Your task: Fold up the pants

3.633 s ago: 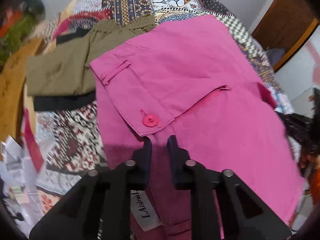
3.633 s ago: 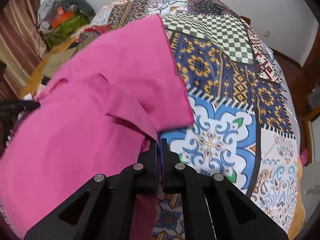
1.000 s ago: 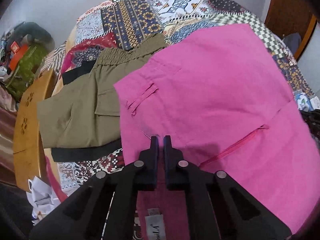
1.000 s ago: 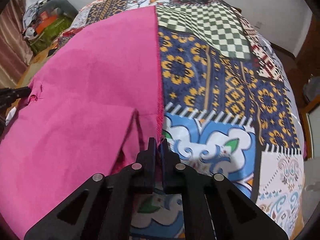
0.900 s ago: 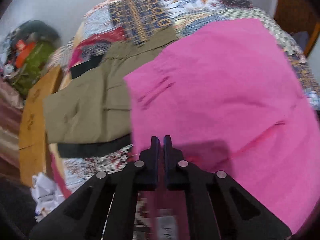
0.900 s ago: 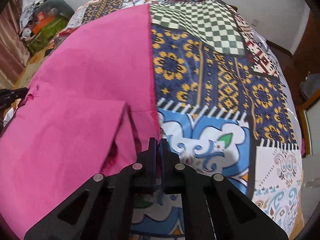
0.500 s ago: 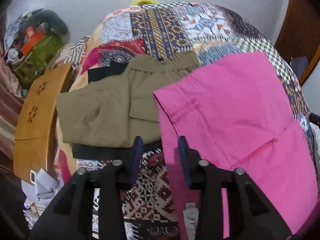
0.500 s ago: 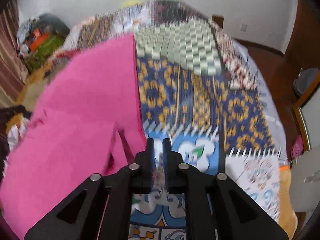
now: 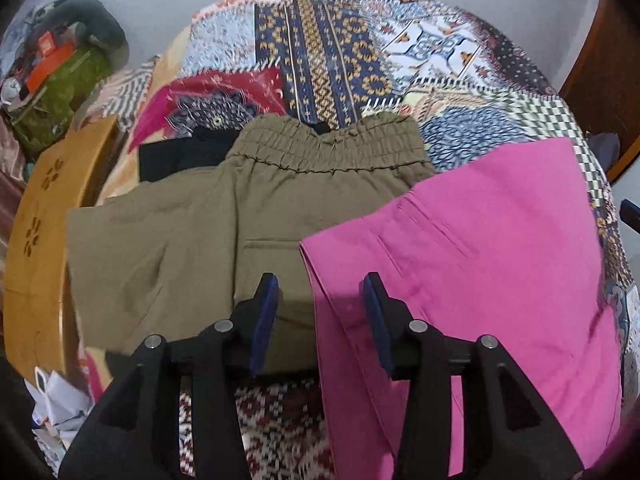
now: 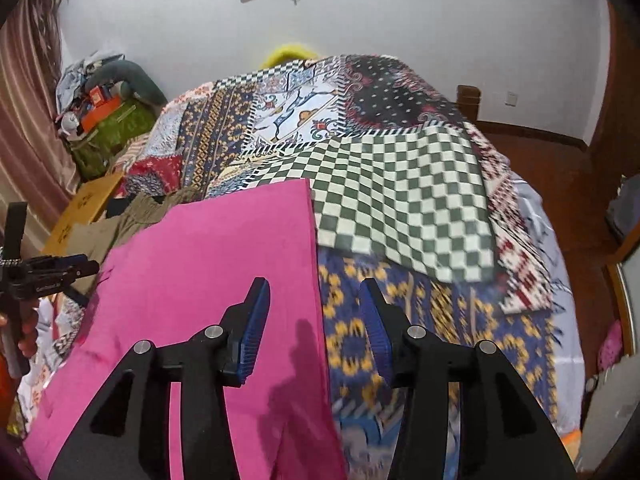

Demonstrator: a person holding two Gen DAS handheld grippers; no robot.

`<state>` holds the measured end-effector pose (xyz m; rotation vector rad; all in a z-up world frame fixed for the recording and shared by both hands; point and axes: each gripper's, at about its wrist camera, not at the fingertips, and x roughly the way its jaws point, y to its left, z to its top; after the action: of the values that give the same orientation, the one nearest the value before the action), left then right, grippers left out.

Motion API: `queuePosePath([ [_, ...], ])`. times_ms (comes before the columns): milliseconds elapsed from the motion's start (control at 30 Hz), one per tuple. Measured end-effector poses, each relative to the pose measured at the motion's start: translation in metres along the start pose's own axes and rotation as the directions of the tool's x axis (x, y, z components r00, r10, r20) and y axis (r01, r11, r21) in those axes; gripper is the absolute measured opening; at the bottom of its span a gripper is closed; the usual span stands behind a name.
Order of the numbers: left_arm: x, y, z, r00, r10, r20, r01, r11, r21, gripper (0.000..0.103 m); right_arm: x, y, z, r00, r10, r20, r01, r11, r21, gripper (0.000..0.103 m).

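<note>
The pink pants [image 9: 480, 264] lie folded flat on the patchwork bedspread [image 9: 332, 52]; they also show in the right wrist view [image 10: 208, 280]. My left gripper [image 9: 318, 300] is open and empty, raised above the pants' left folded edge. My right gripper [image 10: 314, 308] is open and empty, raised above the pants' right edge. The left gripper also shows at the left rim of the right wrist view [image 10: 52, 272].
Folded olive pants [image 9: 192, 240] lie on a black garment [image 9: 180, 156] just left of the pink pants. A wooden board [image 9: 36, 248] edges the bed at left. A pile of bags [image 10: 104, 112] stands by the wall. The bedspread [image 10: 400, 208] extends right.
Both grippers opened, let go of the pink pants and lifted back. The pants now lie flat and folded on the bed.
</note>
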<state>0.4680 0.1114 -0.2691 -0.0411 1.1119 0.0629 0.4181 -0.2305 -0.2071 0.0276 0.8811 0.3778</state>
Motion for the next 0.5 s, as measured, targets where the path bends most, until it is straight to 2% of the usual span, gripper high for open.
queuePosePath([
  [133,0.022,0.006,0.003,0.999,-0.027,-0.035,0.026,0.999,-0.018,0.044,0.033,-0.004,0.017,0.999,0.028,-0.030,-0.027,0.999,0.022,0.043],
  [333,0.033,0.017,0.004,0.994,-0.103,-0.031,0.101,0.993,-0.055,0.045,0.070,-0.003,0.037,0.997,0.051,-0.050,-0.049,0.998,0.042,0.043],
  [400,0.035,0.019,0.005,0.991,-0.133,-0.028,0.131,0.989,-0.063,0.039,0.075,0.001,0.041,0.998,0.053,-0.029,-0.052,0.998,0.041,0.046],
  [433,0.035,0.018,0.005,0.988,-0.153,-0.026,0.151,0.986,-0.063,0.028,0.076,0.004,0.043,0.998,0.053,-0.017,-0.052,0.998,0.032,0.046],
  [500,0.035,0.012,0.004,0.990,-0.137,-0.024,0.136,0.989,-0.051,0.024,0.081,0.013,0.046,0.999,0.030,-0.024,-0.030,1.000,-0.002,0.046],
])
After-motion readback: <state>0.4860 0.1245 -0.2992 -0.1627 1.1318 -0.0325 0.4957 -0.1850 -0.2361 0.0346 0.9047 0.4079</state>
